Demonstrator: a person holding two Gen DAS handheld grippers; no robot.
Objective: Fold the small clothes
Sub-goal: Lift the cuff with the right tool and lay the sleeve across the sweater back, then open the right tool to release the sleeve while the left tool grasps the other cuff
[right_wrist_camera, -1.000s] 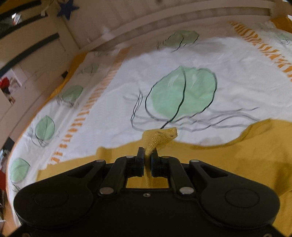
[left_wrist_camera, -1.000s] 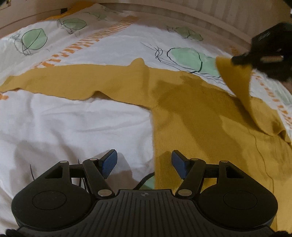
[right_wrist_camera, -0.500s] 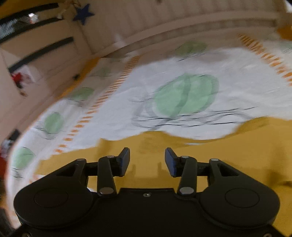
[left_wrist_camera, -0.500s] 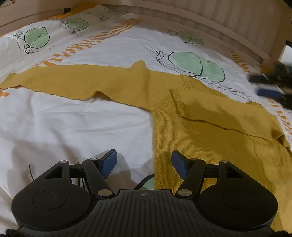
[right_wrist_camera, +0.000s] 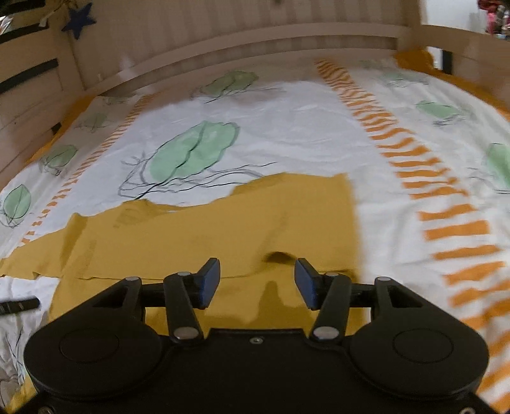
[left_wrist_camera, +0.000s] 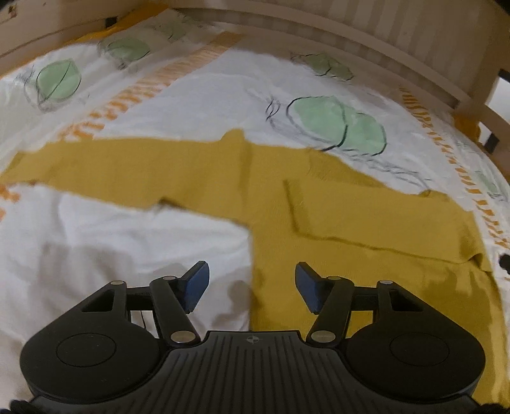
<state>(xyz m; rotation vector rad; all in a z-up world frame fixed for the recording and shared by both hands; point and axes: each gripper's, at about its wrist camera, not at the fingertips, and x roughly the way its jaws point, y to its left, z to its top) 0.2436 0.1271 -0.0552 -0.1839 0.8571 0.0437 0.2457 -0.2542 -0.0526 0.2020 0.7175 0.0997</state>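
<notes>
We see a mustard-yellow sweater (left_wrist_camera: pixel 366 223) lying flat on a bed, on a white bedsheet (left_wrist_camera: pixel 127 242) printed with green leaves and orange dashed stripes. In the left wrist view one sleeve (left_wrist_camera: pixel 111 168) stretches straight out to the left across the sheet, while the other sleeve (left_wrist_camera: pixel 376 219) is folded in over the body of the garment, its cuff end resting near the middle of the chest. Our left tool (left_wrist_camera: pixel 251 286) hangs above the sweater's left side edge, where yellow knit meets white sheet; its jaws stand apart and are closing, with nothing pinched between the blue pads (left_wrist_camera: pixel 196 285). In the right wrist view our right tool (right_wrist_camera: pixel 256 283) hovers over the folded part of the sweater (right_wrist_camera: pixel 207 235), near its straight right-hand edge; its jaws are apart and opening, with only cloth lying beneath them and nothing gripped. A slim dark object (right_wrist_camera: pixel 17 305) lies on the sheet at the left edge of that view, too blurred for us to identify. A pale wooden bed frame (right_wrist_camera: pixel 255 41) curves around the far side of the mattress, and a dark blue star (right_wrist_camera: pixel 78 20) hangs at the upper left.
</notes>
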